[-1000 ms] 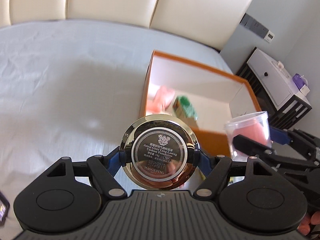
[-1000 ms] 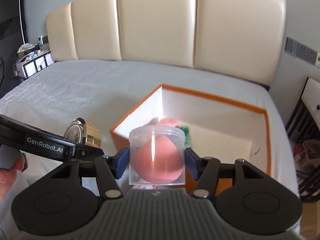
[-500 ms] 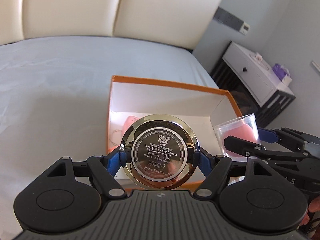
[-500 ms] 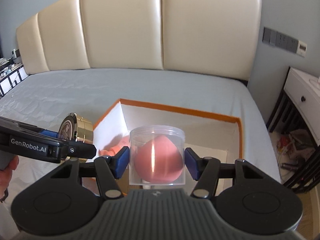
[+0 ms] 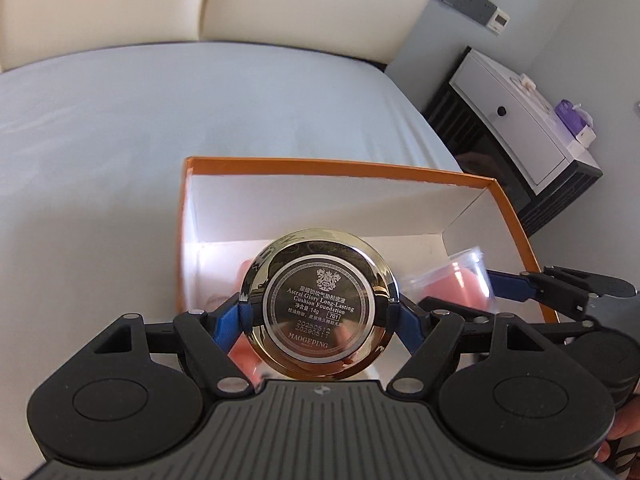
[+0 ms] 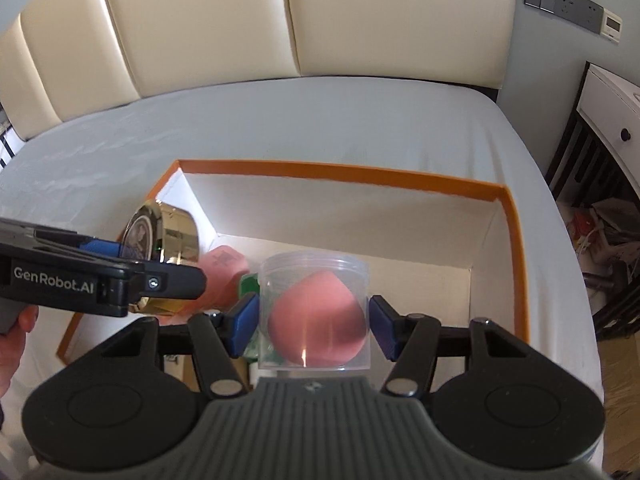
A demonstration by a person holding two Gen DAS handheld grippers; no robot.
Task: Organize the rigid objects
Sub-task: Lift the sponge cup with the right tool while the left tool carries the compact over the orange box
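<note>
The left gripper (image 5: 320, 312) is clamping a round gold compact (image 5: 320, 306) between its blue pads, gripping it by the rim so that the engraved dark underside is facing the camera; in the right wrist view the same compact (image 6: 168, 236) is showing side-on, tilted, above the left end of the box (image 6: 344, 172). The right gripper (image 6: 314, 318) is squeezing a clear plastic jar (image 6: 314, 312) that is holding a pink egg-shaped sponge (image 6: 318, 316); the pads are pressing on the jar's two sides, and the jar is standing upright between them. Both held things are hanging over the open orange box (image 5: 340, 168) with its white inside, which is sitting on the pale grey bed sheet (image 5: 120, 128); in the left wrist view the jar (image 5: 452, 280) is appearing blurred just to the right of the compact. Inside the box a pink item (image 6: 224, 268) and a green one (image 6: 250, 284) are lying near the left end, partly hidden behind the tools. A cream padded headboard (image 6: 280, 20) is standing behind the bed; a white-fronted nightstand (image 5: 516, 120) is standing off to the right.
</note>
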